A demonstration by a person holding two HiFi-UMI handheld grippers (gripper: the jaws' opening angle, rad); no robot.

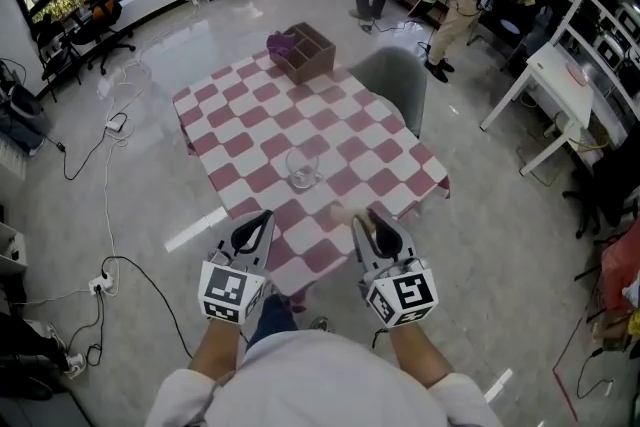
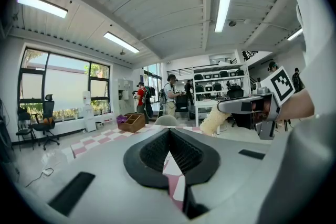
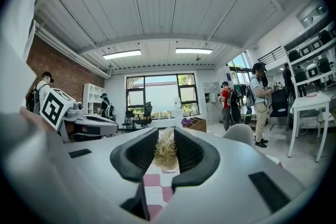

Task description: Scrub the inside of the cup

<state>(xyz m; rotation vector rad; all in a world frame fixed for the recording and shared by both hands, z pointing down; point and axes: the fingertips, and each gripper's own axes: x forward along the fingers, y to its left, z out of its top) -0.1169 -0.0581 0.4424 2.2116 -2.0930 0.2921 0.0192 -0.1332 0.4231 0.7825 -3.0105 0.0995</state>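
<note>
While both tools hover over the near edge of the table (image 1: pixel 250 115), scrubbing has not begun; I judge this to be the approach step.

On the left, the left gripper (image 1: pixel 262 215) has its jaws pressed together with nothing between them. Only the checked cloth shows past their tips in the left gripper view (image 2: pixel 169 132).

Further right and farther off, the cup (image 1: pixel 302 167) stands alone on the cloth near the table's middle, well apart from both tools. It is a clear glass, upright, with its long axis vertical and its mouth facing up.

Right of it and nearer, the scrubber (image 1: pixel 345 213) is a pale, fibrous stick. It juts out ahead of the right gripper (image 1: pixel 372 217), pointing far and a little left, and its tip dips toward the table. That gripper's jaws are clamped on the scrubber's end (image 3: pixel 166 152), so it looks end-on there.

The next move probably calls for the empty left tool to steady the glass. The right one would then tip the scrubber downward, line it up with the mouth and lower it in
</note>
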